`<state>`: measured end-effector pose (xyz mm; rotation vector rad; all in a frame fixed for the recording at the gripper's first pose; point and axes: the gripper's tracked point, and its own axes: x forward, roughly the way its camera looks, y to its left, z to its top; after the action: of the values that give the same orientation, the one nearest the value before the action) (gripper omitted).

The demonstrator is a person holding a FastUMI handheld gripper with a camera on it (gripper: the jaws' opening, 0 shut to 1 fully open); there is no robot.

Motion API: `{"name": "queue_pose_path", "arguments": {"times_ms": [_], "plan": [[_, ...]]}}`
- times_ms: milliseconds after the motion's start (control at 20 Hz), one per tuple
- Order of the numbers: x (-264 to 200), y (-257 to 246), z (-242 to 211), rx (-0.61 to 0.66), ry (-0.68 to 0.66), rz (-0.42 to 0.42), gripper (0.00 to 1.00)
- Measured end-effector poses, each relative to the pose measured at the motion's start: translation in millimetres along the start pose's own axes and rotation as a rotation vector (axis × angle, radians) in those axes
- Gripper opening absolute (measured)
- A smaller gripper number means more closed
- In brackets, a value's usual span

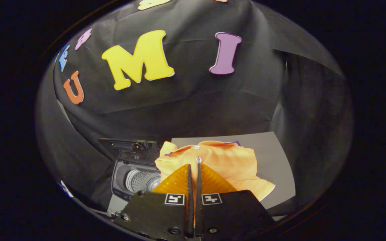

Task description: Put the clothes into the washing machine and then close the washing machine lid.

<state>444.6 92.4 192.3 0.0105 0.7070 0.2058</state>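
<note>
An orange polo shirt with white buttons is bunched just ahead of my fingertips, over a grey table. My gripper is shut on the shirt's button placket, with both fingers pressed close together on a fold of the cloth. To the left of the shirt and lower down stands a small top-loading washing machine. Its lid is raised at the back and the perforated metal drum lies exposed. The shirt's left edge overlaps the machine's right side and hides it.
Black cloth walls close in behind the table and on both sides of it. Bare grey table shows to the right of the shirt and behind it.
</note>
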Motion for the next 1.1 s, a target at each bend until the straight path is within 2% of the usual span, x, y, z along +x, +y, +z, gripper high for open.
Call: {"name": "queue_pose_path", "arguments": {"times_ms": [750, 1100], "plan": [[40, 152, 4, -0.138, 0.033, 0.138, 0.05], [58, 197, 2, -0.169, 0.055, 0.191, 0.05]]}}
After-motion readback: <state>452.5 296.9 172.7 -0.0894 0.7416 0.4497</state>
